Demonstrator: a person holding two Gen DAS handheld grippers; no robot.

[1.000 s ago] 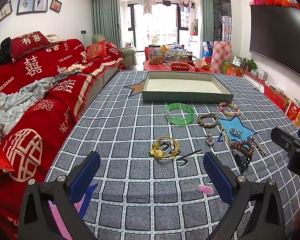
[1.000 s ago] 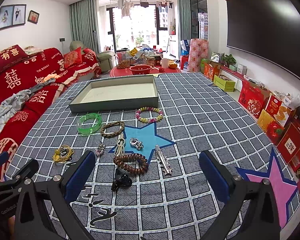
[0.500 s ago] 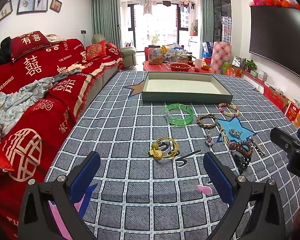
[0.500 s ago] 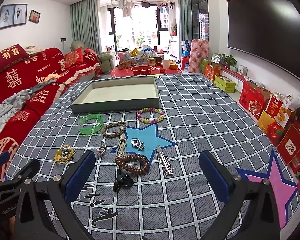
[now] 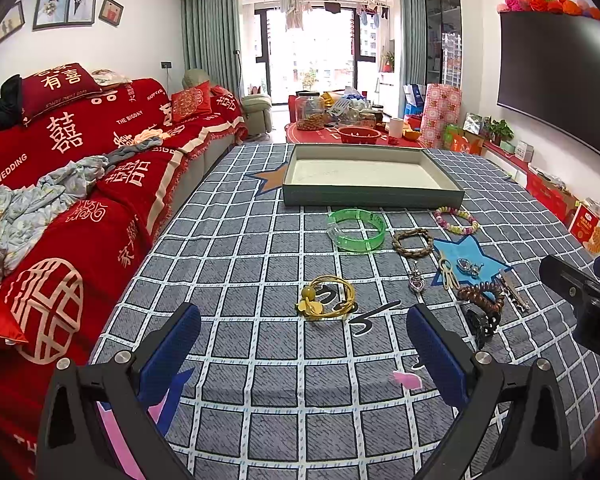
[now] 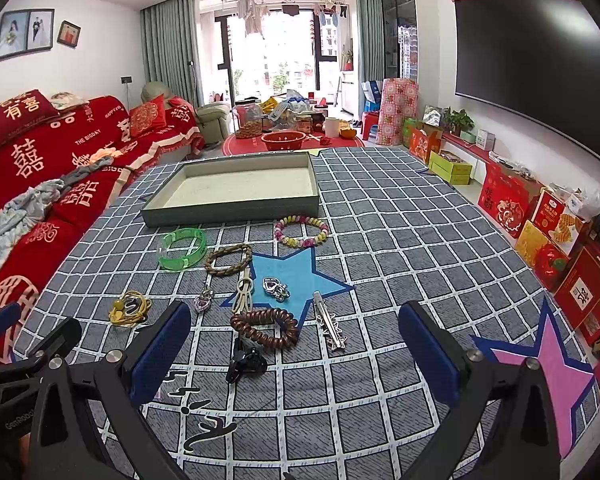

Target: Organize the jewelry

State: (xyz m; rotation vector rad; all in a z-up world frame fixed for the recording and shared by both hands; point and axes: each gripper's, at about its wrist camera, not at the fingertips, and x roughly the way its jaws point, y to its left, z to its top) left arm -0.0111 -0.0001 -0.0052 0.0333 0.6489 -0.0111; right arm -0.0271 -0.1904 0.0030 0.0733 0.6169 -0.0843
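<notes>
So both tongs hover spread wide and empty, left gripper (image 5: 304, 344) facing the yellow cord bracelet (image 5: 327, 297), right gripper (image 6: 294, 344) over the brown spiral hair tie (image 6: 265, 328), the shallow grey-green tray (image 6: 236, 207) waiting bare beyond.

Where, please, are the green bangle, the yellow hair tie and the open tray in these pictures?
green bangle (image 5: 356, 230): left wrist view, on its near rim.
yellow hair tie (image 5: 329, 298): left wrist view, on its looped cords.
open tray (image 6: 236, 210): right wrist view, on its near outer wall.

Empty grey tray (image 6: 236, 210), green bangle (image 6: 182, 248), beaded bracelet (image 6: 301, 231), brown coil tie (image 6: 265, 328) lying flat on checked cloth (image 6: 400, 248)
</notes>
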